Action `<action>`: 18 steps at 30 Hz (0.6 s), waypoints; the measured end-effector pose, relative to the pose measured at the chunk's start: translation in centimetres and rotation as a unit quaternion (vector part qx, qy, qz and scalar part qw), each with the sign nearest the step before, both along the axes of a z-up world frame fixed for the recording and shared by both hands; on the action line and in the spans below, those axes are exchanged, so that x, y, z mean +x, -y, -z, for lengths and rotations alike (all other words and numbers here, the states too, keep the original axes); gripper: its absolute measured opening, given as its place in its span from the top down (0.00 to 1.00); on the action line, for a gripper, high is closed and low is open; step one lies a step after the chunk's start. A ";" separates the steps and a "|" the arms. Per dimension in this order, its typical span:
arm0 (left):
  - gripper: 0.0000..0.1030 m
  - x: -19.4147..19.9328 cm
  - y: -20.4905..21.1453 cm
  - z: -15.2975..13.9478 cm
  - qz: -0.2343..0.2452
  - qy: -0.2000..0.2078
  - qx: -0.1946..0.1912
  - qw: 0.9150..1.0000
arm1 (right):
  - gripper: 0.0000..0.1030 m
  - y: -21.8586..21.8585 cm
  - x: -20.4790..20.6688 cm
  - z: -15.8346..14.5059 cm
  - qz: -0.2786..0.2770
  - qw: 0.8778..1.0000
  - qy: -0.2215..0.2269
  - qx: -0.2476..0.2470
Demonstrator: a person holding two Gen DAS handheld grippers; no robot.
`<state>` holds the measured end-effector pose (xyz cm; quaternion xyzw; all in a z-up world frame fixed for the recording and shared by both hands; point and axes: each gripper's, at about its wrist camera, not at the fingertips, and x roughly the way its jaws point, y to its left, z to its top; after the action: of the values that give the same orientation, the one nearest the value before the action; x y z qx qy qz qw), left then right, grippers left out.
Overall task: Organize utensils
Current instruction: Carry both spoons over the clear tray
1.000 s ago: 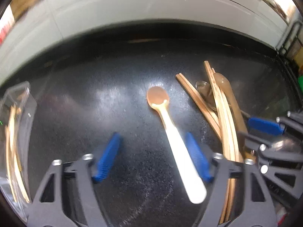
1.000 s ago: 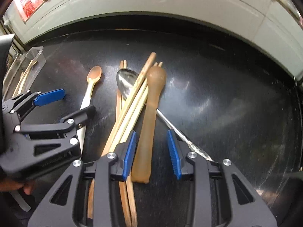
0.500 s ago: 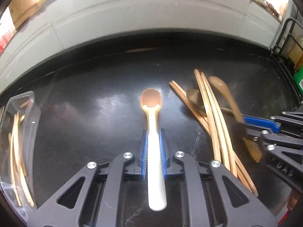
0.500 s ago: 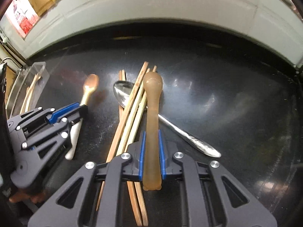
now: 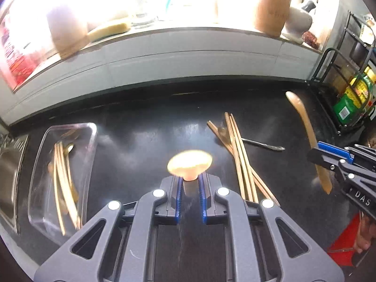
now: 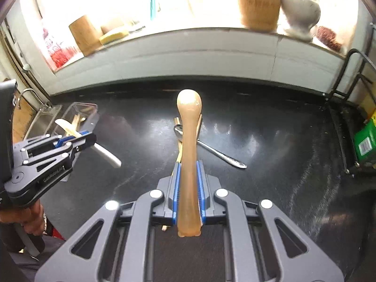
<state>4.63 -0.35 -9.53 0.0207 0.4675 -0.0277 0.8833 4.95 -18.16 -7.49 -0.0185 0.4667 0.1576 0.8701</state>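
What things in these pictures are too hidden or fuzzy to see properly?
- Left wrist view: the round bowl of the white-handled spoon is motion-blurred, and its handle hides behind the jaws.
- Left wrist view: the windowsill items are washed out by glare; only the wooden holder reads.
- Right wrist view: the bamboo chopsticks lie mostly behind the translucent amber spoon.
- Right wrist view: the clear plastic tray is too small to see inside.

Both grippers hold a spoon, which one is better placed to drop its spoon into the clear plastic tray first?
Left. The left gripper, shut on the white-handled spoon, sits nearer the clear plastic tray; the right gripper, with the amber spoon, is farther.
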 end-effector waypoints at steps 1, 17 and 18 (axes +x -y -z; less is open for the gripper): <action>0.89 -0.5 -0.2 -0.1 -0.001 0.003 -0.001 1.000 | 0.87 0.1 -0.7 -0.4 0.000 1.000 0.004 0.001; 0.89 -4.0 -4.9 -1.7 -0.050 0.020 -0.020 0.998 | 0.87 -2.9 -3.7 -1.1 -0.021 1.000 0.008 0.000; 0.89 -4.1 -5.5 -1.8 -0.053 0.020 -0.020 0.998 | 0.87 -3.4 -3.6 -1.1 -0.024 1.000 0.006 0.002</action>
<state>0.58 5.17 -7.72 -0.0211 0.4494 0.0108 0.8930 1.38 -14.73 -6.43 -0.0292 0.4602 0.1787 0.8691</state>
